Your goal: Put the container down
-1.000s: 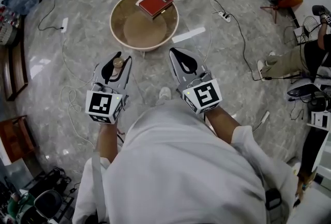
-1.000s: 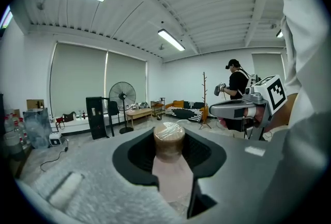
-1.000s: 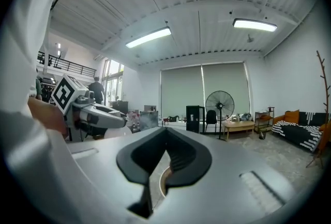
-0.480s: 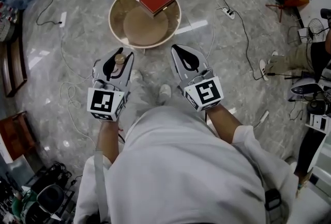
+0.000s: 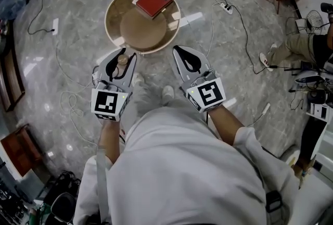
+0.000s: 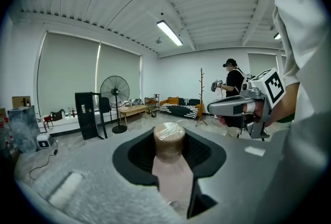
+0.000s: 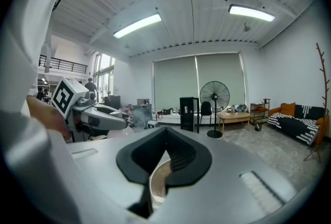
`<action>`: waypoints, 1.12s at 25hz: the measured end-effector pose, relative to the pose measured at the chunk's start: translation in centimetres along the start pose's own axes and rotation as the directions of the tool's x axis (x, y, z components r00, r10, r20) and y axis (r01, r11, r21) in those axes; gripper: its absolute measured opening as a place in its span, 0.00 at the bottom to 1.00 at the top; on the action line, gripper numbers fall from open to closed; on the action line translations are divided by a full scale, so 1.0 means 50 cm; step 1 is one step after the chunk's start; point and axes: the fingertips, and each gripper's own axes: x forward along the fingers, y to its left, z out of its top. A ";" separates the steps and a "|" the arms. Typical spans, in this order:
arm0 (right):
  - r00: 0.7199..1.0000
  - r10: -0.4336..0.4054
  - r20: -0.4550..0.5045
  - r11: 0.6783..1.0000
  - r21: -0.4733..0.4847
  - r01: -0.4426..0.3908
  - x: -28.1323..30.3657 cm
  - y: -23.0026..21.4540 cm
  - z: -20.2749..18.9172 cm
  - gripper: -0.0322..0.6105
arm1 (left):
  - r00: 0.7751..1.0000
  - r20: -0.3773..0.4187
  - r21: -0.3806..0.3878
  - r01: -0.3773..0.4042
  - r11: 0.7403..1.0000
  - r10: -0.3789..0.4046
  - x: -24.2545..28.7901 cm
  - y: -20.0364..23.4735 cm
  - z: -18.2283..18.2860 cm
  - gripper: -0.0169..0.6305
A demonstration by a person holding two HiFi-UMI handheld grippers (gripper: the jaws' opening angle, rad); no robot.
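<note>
The person stood over a low round table (image 5: 136, 29) with a gripper held out in each hand. The left gripper (image 5: 125, 55) was clamped on the container (image 5: 121, 60), a small brown tub with a pale film top, upright between the pads. It hung in the air just short of the table's near rim, over the marble floor (image 5: 73, 21). The right gripper (image 5: 177, 51) was level with it, a little apart to the side, its jaws pressed tip to tip with nothing in them. It too stopped near that rim. A red book (image 5: 155, 0) lay at the far edge of the table, well apart from the container, with bare brown top between them. Loose cables (image 5: 58, 65) trailed across the floor on both sides of the table, and a power strip (image 5: 226, 8) lay out to the right.
</note>
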 end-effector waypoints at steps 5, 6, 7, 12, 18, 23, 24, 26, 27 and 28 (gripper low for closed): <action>0.999 -0.035 -0.016 0.999 0.001 0.035 0.085 -0.009 -0.011 0.05 | 0.999 0.001 0.008 0.048 0.999 -0.048 0.048 0.076 -0.025 0.22; 0.999 -0.039 -0.017 0.999 0.000 0.039 0.103 -0.009 -0.014 0.05 | 0.998 0.003 0.009 0.057 0.998 -0.057 0.058 0.091 -0.033 0.22; 0.999 -0.043 -0.018 0.999 -0.003 0.043 0.120 -0.010 -0.018 0.05 | 0.998 0.006 0.013 0.067 0.998 -0.067 0.069 0.104 -0.040 0.22; 0.998 -0.062 -0.022 0.998 -0.015 0.062 0.191 -0.022 -0.043 0.06 | 0.994 0.018 0.031 0.112 0.993 -0.112 0.126 0.156 -0.073 0.22; 0.996 -0.086 -0.020 0.996 0.038 0.086 0.258 -0.082 -0.100 0.08 | 0.992 0.003 0.029 0.122 0.992 -0.122 0.214 0.197 -0.147 0.22; 0.997 -0.063 -0.040 0.997 0.037 0.065 0.320 -0.122 -0.190 0.09 | 0.996 -0.011 0.027 0.091 0.996 -0.090 0.298 0.236 -0.237 0.22; 0.997 -0.056 -0.047 0.998 0.040 0.058 0.331 -0.131 -0.211 0.08 | 0.997 -0.017 0.024 0.082 0.996 -0.081 0.315 0.241 -0.256 0.22; 0.997 -0.046 -0.057 0.998 0.047 0.049 0.351 -0.153 -0.252 0.08 | 0.998 -0.027 0.002 0.062 0.998 -0.062 0.352 0.251 -0.292 0.22; 0.997 -0.043 -0.062 0.998 0.051 0.046 0.360 -0.165 -0.273 0.08 | 0.998 -0.032 -0.009 0.053 0.999 -0.053 0.369 0.256 -0.312 0.22; 0.997 -0.040 -0.069 0.997 0.056 0.043 0.368 -0.176 -0.295 0.08 | 0.998 -0.038 -0.016 0.045 0.999 -0.045 0.386 0.260 -0.334 0.22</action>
